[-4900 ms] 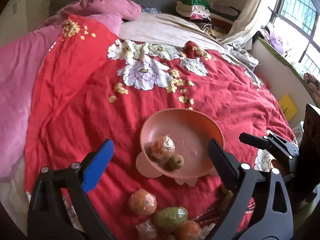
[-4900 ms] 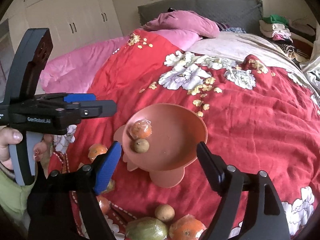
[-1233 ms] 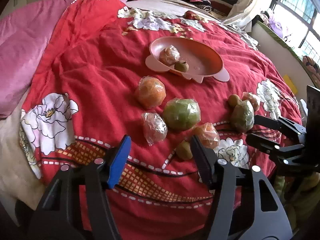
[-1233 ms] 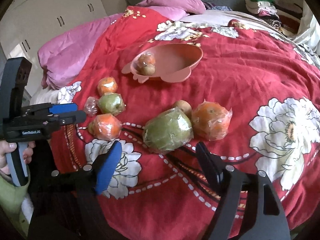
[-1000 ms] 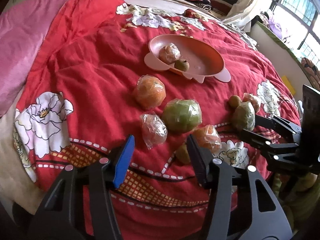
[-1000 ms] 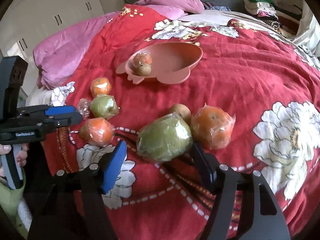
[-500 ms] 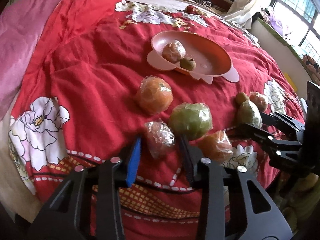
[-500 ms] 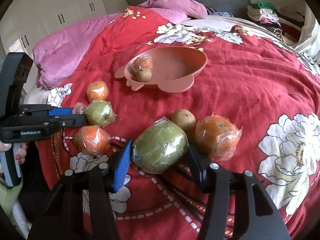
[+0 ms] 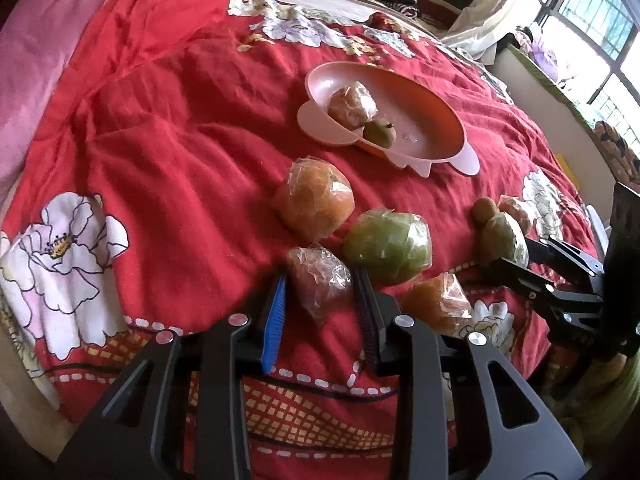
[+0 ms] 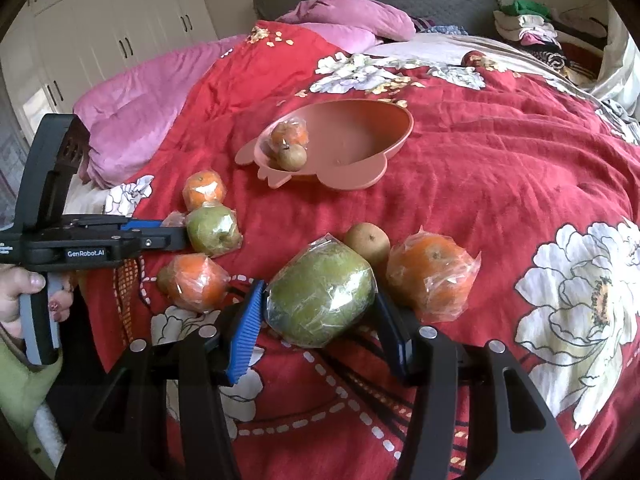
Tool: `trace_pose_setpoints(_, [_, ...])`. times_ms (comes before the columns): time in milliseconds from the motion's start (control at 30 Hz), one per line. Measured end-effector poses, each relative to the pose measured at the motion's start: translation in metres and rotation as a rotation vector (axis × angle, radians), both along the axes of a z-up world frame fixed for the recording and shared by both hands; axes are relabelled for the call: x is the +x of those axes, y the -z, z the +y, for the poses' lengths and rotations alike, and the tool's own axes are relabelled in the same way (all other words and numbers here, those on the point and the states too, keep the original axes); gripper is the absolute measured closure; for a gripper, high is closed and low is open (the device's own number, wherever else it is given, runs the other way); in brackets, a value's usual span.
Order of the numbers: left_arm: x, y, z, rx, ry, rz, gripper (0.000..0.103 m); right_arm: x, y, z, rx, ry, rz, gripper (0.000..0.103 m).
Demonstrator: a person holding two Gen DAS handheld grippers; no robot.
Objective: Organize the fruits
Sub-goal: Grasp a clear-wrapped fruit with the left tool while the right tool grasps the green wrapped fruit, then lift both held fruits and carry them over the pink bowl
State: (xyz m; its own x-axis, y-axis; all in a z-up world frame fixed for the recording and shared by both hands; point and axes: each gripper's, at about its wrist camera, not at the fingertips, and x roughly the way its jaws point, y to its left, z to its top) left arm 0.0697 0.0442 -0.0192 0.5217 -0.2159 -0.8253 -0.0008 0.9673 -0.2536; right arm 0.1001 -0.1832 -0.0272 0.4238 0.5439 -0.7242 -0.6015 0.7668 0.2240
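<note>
A small reddish fruit in clear wrap (image 9: pixel 320 284) lies on the red quilt, and my left gripper (image 9: pixel 320 300) is shut on it, pads against both sides. A large green wrapped fruit (image 10: pixel 322 292) sits between the pads of my right gripper (image 10: pixel 318 312), which is shut on it. The pink bowl (image 9: pixel 424 120) (image 10: pixel 356 132) stands farther up the bed, holding a wrapped orange (image 9: pixel 352 102) and a small brown fruit (image 9: pixel 379 132). In the right wrist view the left gripper (image 10: pixel 176 236) comes in from the left beside a green apple (image 10: pixel 212 230).
Loose on the quilt are wrapped oranges (image 9: pixel 314 208) (image 9: pixel 436 304) (image 10: pixel 432 276), a green wrapped apple (image 9: pixel 390 244) and a small brown fruit (image 10: pixel 368 240). A pink blanket (image 10: pixel 140 100) lies at the left, folded clothes (image 10: pixel 528 24) at the head. A hand (image 10: pixel 24 292) grips the left handle.
Both grippers moved in toward the fruit and their jaws narrowed: the left one came onto the small wrapped fruit, the right one onto the large green fruit.
</note>
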Motion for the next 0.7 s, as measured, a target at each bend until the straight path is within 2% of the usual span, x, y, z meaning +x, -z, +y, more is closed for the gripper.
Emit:
trace_pose_setpoints(367, [-0.012,-0.030,0.003,-0.027,-0.006,-0.066,0.079,-0.006,-0.026,-0.008,0.048,-0.002,-0.037,0.052])
trace_pose_setpoints(700, [0.004,-0.049,-0.004,-0.013,0.023,-0.104,0.079,0.010,-0.055,-0.009,0.068,0.002,-0.100,0.052])
